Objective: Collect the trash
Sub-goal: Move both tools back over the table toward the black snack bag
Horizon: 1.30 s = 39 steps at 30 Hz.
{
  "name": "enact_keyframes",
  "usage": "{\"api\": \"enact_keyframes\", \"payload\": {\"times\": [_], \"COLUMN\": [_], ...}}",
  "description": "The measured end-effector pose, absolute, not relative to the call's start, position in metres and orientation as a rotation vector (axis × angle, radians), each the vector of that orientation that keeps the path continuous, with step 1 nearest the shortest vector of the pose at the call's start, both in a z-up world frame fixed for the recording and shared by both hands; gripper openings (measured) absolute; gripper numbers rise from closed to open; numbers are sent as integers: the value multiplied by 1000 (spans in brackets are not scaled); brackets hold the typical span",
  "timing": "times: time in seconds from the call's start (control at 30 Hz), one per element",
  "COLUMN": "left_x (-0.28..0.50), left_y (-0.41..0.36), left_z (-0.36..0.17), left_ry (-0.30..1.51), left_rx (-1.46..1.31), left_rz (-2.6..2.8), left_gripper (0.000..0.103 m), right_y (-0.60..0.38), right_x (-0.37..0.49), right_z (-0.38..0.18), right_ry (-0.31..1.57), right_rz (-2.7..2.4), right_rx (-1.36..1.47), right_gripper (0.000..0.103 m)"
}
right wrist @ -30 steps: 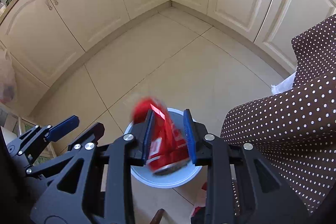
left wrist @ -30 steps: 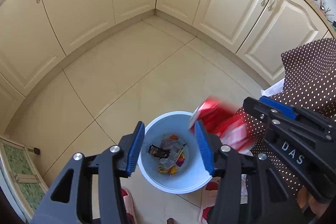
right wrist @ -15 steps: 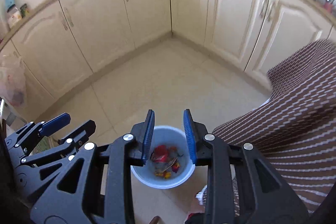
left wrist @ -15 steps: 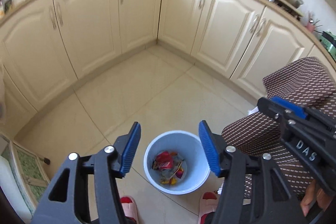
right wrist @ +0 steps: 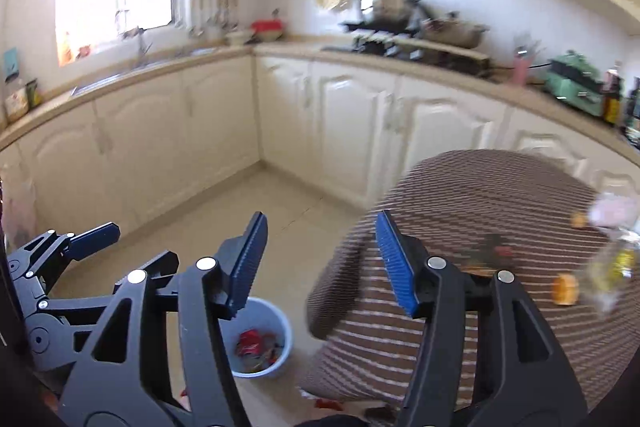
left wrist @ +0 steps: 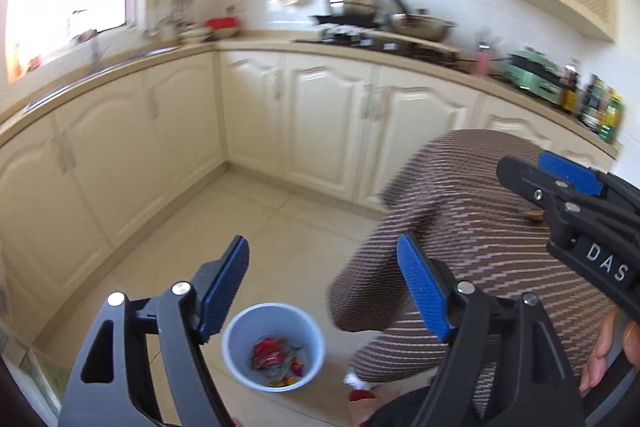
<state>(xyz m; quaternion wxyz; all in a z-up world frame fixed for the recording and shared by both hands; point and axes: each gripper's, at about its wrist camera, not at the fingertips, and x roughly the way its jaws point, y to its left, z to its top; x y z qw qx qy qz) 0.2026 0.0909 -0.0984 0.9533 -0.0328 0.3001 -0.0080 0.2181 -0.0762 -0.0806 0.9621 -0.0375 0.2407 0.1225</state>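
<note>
A pale blue trash bin (left wrist: 240, 331) stands on the tiled floor, also in the right wrist view (right wrist: 280, 323). A crushed red can (left wrist: 266, 349) lies inside it among wrappers, and shows in the right wrist view (right wrist: 250, 341). My left gripper (left wrist: 326, 287) is open and empty, raised above the bin. My right gripper (right wrist: 322, 261) is open and empty, beside the brown dotted tablecloth (right wrist: 480, 211). On the cloth lie orange scraps (right wrist: 564, 289), a dark wrapper (right wrist: 490, 247) and a clear plastic bag (right wrist: 612, 267), all blurred.
Cream cabinets (left wrist: 320, 123) line the walls under a counter with pots (left wrist: 356, 1) and bottles (left wrist: 600, 107). The table (left wrist: 480, 227) fills the right side. Red scraps (right wrist: 328, 403) lie on the floor by the table's foot.
The red can left my right gripper and dropped into the bin. My right gripper's jaws opened wider. Both grippers rose and tilted up from the floor toward the counters and table.
</note>
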Motion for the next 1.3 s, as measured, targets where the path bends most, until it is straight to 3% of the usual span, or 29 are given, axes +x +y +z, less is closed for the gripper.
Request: {"api": "enact_keyframes", "payload": {"times": [0.33,0.63,1.03,1.3], "left_x": [202,222,265,287], "left_y": [-45,-124,-177,-169], "left_z": [-70,-94,-122,-120], "left_ry": [629,742,841,777], "left_rx": [59,119,72,119], "left_rz": [-262,-398,-521,-373], "left_gripper": [79,79,79,79], "right_y": [-220,-318,-404,-414], "right_x": [179,167,174,190], "right_z": [-58,-77,-105,-117], "right_ry": [446,479,535,580], "right_rz": [55,-86,-182,-152], "right_rx": [-4,60,146,167], "right_gripper": [61,63,64,64]}}
